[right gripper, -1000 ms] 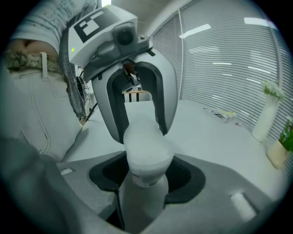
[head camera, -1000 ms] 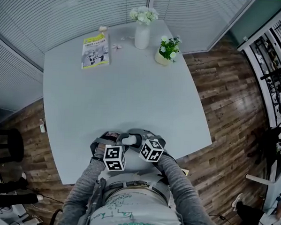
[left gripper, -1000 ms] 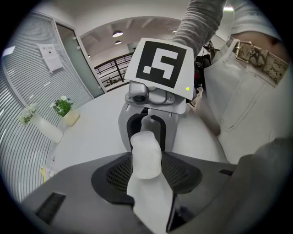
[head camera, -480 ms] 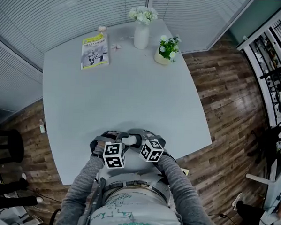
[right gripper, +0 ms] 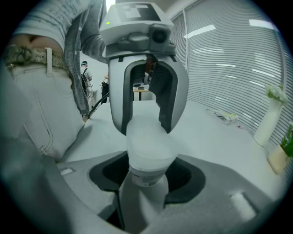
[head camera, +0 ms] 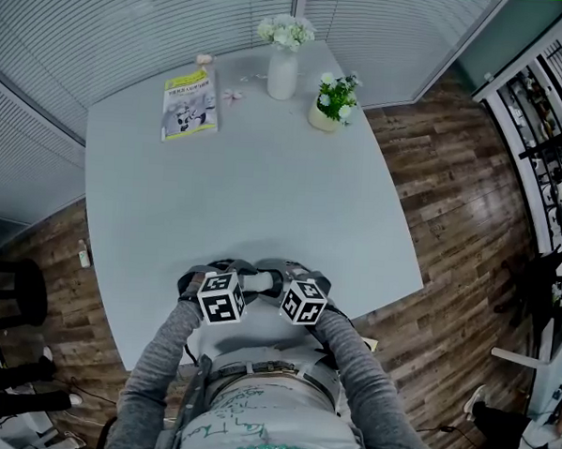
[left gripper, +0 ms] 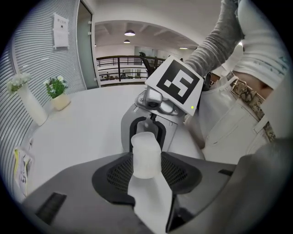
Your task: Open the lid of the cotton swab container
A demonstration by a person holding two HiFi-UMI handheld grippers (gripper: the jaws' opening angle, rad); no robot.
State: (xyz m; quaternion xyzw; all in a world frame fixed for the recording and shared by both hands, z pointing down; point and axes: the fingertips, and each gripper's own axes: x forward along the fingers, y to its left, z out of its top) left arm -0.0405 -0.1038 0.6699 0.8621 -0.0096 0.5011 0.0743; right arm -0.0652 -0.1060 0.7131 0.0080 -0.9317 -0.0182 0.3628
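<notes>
Clamped from opposite ends on one cotton swab container (head camera: 261, 282): left gripper (head camera: 245, 282) and right gripper (head camera: 277, 283), fingers (left gripper: 114, 176) pressing its sides, gray-sleeved forearms (head camera: 166, 354) bent inward before the waist.

Head view: the cotton swab container (head camera: 259, 282) shows only as a pale sliver between the left gripper (head camera: 239, 280) and the right gripper (head camera: 280, 283), whose jaws are covered from above. The booklet (head camera: 190, 104) print and the small items (head camera: 233, 95) beside the vase (head camera: 282, 71) are too small to tell. Right gripper view: the container's label (right gripper: 145, 177) is blurred.
</notes>
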